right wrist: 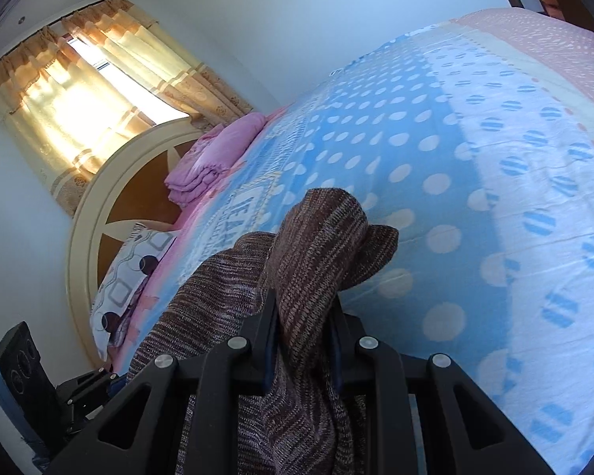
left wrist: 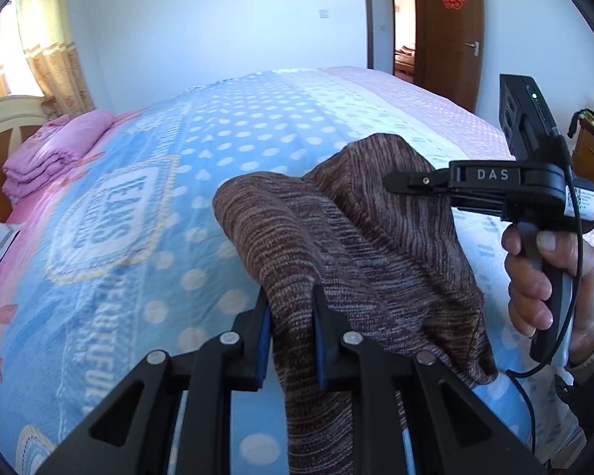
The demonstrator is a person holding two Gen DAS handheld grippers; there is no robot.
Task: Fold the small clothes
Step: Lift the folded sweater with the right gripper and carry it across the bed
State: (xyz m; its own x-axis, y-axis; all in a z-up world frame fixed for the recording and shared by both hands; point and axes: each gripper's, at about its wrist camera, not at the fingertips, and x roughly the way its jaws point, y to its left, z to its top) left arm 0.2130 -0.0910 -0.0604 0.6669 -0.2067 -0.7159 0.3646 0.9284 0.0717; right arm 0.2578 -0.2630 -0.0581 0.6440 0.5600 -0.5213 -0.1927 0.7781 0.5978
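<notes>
A small brown striped knit garment [left wrist: 356, 245] hangs in the air above the bed, held by both grippers. My left gripper [left wrist: 291, 308] is shut on one edge of it, cloth bunched between the blue pads. My right gripper [right wrist: 303, 316] is shut on another edge of the garment [right wrist: 320, 237]. In the left wrist view the right gripper [left wrist: 400, 184] shows from the side at the right, gripping the cloth's far upper part, held by a hand [left wrist: 542, 277]. The garment drapes down past both sets of fingers and hides what is under it.
The bed [left wrist: 217, 150] has a blue, white and pink polka-dot sheet. Folded pink bedding [left wrist: 51, 150] lies by the headboard [right wrist: 99, 206], with a patterned pillow [right wrist: 126, 273]. A curtained window [right wrist: 79, 91] is behind. A wooden door [left wrist: 451, 23] stands at the far right.
</notes>
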